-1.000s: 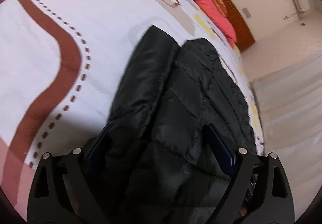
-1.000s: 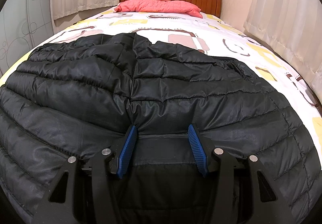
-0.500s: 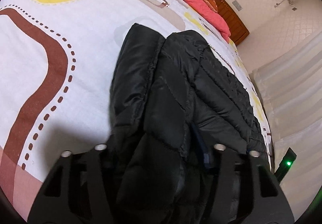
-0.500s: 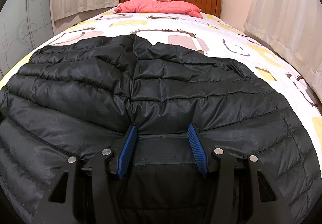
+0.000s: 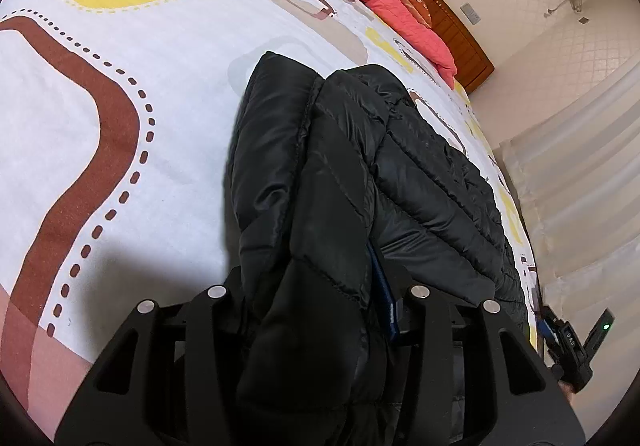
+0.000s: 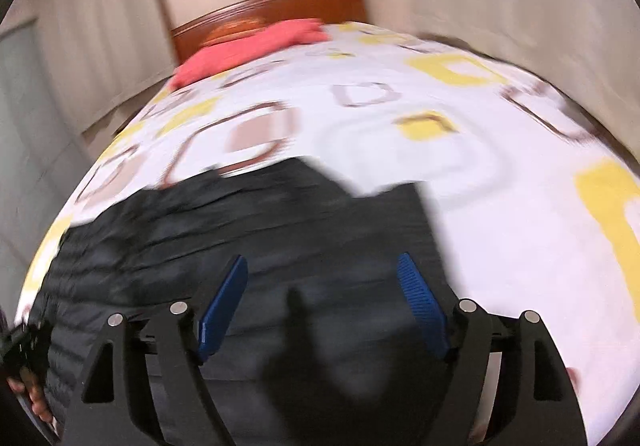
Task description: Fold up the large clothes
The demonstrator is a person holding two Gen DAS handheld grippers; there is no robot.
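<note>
Across the lower frame, the right gripper [image 6: 322, 302], newly spread, is swinging off the jacket [image 6: 248, 221] while the left gripper [image 5: 320, 278] is still pinching its folded edge.

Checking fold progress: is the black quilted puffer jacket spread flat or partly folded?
Partly folded. The black quilted puffer jacket has one side doubled over, gripped by the left gripper; the right gripper is open above it.

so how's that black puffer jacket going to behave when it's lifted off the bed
The black puffer jacket probably hangs floppy: it already bunches and drapes between the left tongs. Its quilted, puffy panels suggest it is light for its bulk. The shiny shell looks slippery, so folds may slide on the bed.
</note>
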